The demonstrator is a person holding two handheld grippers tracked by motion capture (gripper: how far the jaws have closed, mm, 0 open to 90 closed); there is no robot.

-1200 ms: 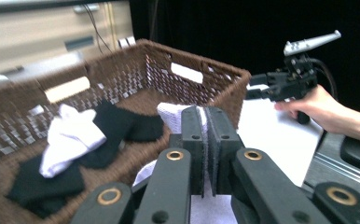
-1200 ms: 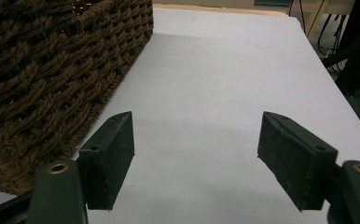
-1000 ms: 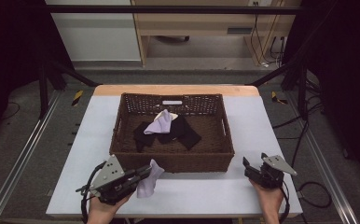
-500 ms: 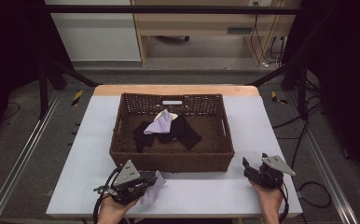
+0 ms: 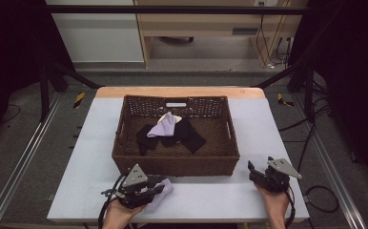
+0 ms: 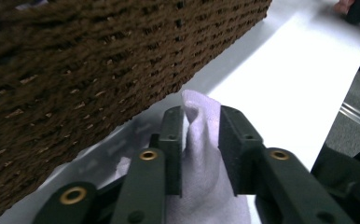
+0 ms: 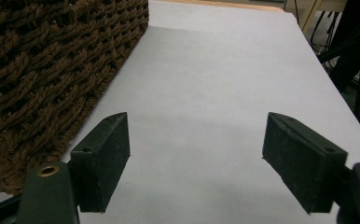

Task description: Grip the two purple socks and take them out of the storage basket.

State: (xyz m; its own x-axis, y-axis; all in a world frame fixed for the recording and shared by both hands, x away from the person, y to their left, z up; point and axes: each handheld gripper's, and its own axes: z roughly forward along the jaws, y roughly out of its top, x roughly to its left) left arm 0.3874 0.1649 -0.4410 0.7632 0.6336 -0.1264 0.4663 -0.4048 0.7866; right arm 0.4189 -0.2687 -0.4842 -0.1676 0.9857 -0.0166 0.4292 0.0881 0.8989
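Lilac sock [image 5: 160, 193] lies on the table [image 5: 210, 195] at the near left, just in front of the basket [image 5: 175, 164]. Our left gripper [image 5: 159, 187] has just been opening; its jaws now stand a little apart with the sock's fold loose between them. Our right gripper [image 5: 254, 171], near right, holds its jaws wide apart over bare table.

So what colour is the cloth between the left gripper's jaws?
Pale lilac cloth; left gripper view.
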